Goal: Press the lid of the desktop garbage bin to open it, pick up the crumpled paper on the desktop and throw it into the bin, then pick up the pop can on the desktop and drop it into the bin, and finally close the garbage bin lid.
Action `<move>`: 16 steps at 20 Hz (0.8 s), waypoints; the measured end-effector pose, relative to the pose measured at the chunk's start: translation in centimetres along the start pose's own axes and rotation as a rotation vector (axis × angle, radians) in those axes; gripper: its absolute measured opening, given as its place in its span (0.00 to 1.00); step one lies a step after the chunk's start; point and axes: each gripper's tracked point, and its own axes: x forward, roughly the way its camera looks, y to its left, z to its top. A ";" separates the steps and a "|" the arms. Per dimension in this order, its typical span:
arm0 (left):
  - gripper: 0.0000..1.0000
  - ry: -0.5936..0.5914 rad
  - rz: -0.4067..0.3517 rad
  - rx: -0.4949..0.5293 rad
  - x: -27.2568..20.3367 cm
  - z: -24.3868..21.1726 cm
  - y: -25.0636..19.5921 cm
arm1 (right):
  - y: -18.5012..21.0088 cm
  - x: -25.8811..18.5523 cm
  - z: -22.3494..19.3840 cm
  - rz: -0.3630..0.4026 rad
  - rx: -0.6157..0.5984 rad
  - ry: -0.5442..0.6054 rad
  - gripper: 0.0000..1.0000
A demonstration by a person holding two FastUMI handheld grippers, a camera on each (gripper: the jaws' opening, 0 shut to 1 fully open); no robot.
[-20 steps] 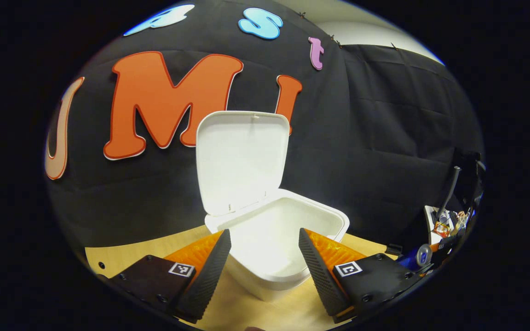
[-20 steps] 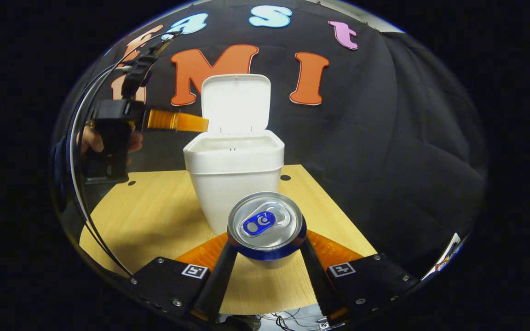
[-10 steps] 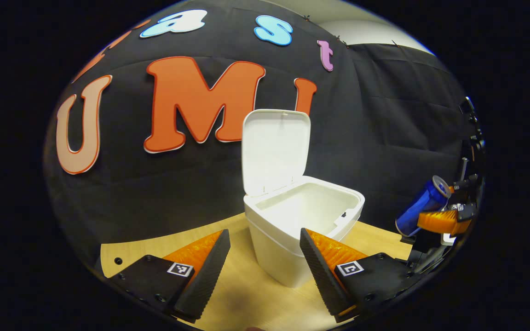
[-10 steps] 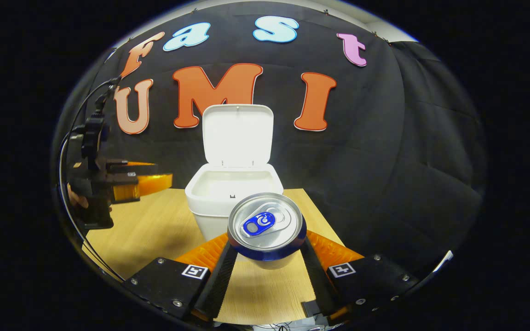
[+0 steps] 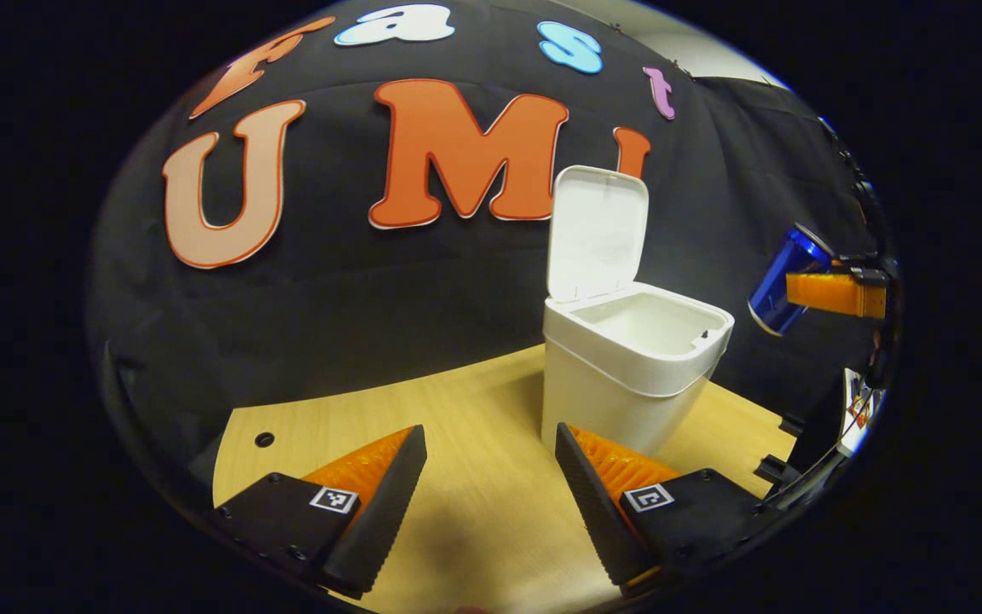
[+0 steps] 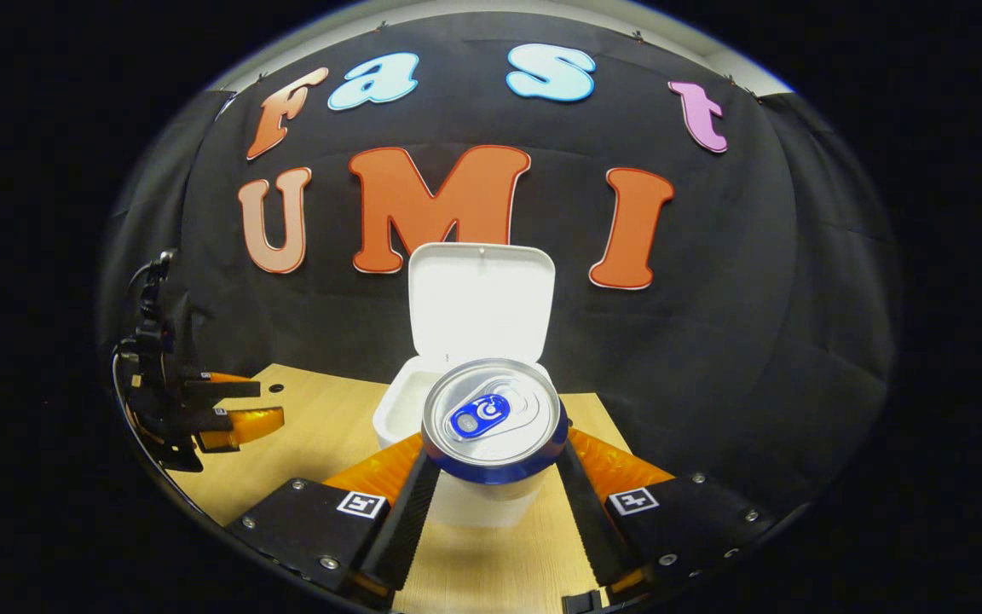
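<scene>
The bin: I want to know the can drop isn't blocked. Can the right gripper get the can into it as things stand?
Probably yes. The lid stands upright, so the bin mouth is open. The right gripper holds the can above table height. The left gripper sits low and off to the side.

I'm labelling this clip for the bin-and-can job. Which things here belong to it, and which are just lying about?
Belongs to the job:
- garbage bin, lid up
- pop can, gripped by the right gripper
- left gripper, open

Just there:
- wooden table
- small printed item at the table's edge
</scene>
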 end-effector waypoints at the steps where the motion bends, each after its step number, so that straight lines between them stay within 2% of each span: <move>1: 0.98 0.006 0.026 -0.013 -0.5 -0.4 1.1 | 0.2 0.6 0.5 0.011 -0.010 -0.007 0.80; 10: 0.98 0.040 0.258 -0.144 -5.8 -4.5 9.4 | 2.7 5.6 2.8 0.101 -0.031 -0.025 0.80; 16: 0.98 0.042 0.375 -0.142 -9.2 -6.0 11.8 | 3.4 8.4 2.3 0.123 -0.063 -0.015 0.80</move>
